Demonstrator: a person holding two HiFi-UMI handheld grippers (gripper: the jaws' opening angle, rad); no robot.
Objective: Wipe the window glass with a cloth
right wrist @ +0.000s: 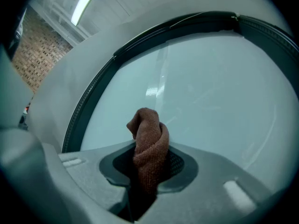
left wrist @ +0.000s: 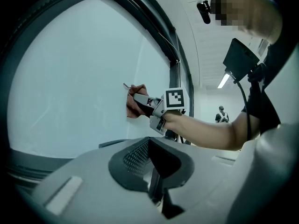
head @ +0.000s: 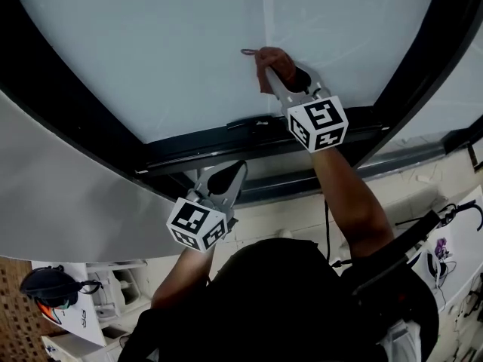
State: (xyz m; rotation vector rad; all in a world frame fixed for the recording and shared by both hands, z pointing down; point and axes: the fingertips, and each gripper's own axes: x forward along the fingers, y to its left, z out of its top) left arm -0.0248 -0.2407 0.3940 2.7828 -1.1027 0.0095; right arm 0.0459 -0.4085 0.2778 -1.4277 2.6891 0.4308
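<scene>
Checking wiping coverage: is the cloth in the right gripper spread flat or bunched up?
Bunched up. The brown cloth stands out of the right gripper as a twisted wad, jaws clamped on it.

Head view downward, both gripper views facing glass

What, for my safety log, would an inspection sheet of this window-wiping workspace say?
Surface: window glass, pale, set in a dark frame; faint streaks only.
Job's things: brown cloth, bunched, held up at the glass.
Clutter: dark rounded item on white furniture below, too small to identify.
Grippers: right gripper shut on the cloth; left gripper with jaws together, empty, low, off the glass.
Cables: black cable hanging beside the right forearm.
Surroundings: brick wall, ceiling light, a person standing far off.
</scene>
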